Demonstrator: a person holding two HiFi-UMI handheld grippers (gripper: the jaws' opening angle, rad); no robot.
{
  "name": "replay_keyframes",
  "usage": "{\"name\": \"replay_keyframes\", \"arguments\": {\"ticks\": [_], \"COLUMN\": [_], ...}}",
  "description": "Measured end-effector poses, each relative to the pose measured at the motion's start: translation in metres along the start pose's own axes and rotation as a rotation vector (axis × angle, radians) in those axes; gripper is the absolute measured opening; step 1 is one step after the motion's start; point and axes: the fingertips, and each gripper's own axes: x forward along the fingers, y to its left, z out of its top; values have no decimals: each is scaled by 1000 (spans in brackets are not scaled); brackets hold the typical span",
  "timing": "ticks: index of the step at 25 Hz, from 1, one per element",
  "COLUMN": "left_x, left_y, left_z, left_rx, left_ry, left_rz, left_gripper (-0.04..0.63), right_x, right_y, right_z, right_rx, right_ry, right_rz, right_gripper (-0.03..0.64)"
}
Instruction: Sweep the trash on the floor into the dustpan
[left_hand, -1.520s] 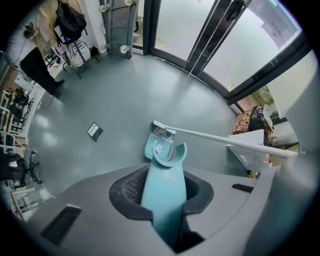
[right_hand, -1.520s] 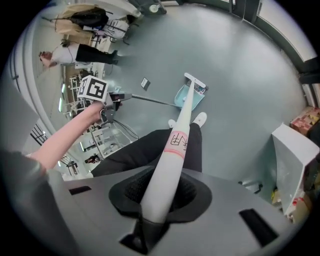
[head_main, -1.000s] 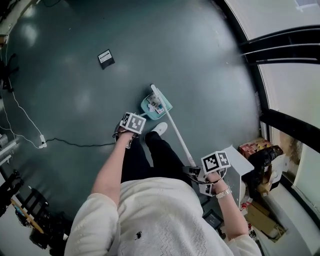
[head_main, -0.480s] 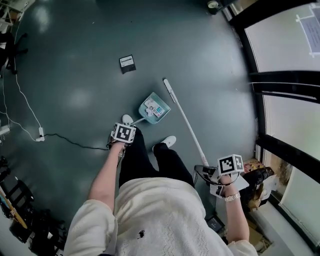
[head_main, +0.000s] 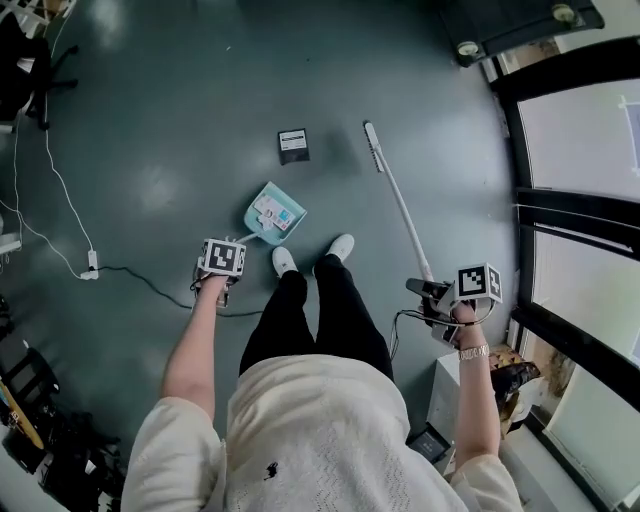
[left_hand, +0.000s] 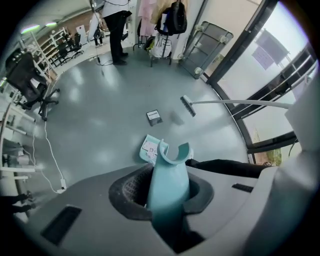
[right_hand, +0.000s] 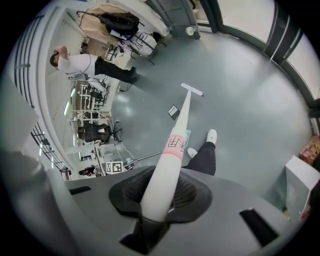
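A pale teal dustpan (head_main: 273, 215) rests on the grey floor ahead of my feet with paper scraps in its tray (left_hand: 149, 148). My left gripper (head_main: 222, 272) is shut on its teal handle (left_hand: 169, 185). A small black-and-white packet (head_main: 292, 145) lies on the floor beyond the pan; it shows too in the left gripper view (left_hand: 154, 117). My right gripper (head_main: 432, 298) is shut on the long white broom handle (right_hand: 172, 150). The broom head (head_main: 372, 145) is to the right of the packet, apart from it.
A white cable (head_main: 60, 185) and a black cable (head_main: 150, 285) trail over the floor at left. Dark window frames (head_main: 560, 215) run along the right side. An office chair (left_hand: 32, 77) and people (left_hand: 112, 30) stand far off. A white box (right_hand: 299, 187) is by my right.
The view has swung forward: dustpan, packet and broom head now sit farther right and lower. The broom head has moved beyond the pan, up beside the packet. Both grips held.
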Motion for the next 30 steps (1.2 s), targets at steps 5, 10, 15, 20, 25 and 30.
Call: {"name": "replay_keyframes", "arguments": {"ticks": [5,10,15,20,25,30], "left_x": [6,6,17,19,20,17], "left_y": [44,60,54,63,81,90], "left_z": [54,101,149,175,183,181], "left_rx": [-58,-166,-242,-277,-260,-243], "left_ry": [-6,-2,-16,-36,-31,-43], "left_rz": [26,-2,4,0,-19,-37], "left_gripper": [92,92,92,92,92,92], "right_x": [24,64,96,122,135,134], "right_y": [34,47,51,54,60,62], "right_z": [100,173,198,155,101,44], "right_rx": [-84,-167,-299,-492,-548,-621], "right_ry": [29,112,275,468,587,693], "right_rz": [-45,-130,-274,-430,-439,-468], "right_gripper": [86,86,86,86,86,86]}}
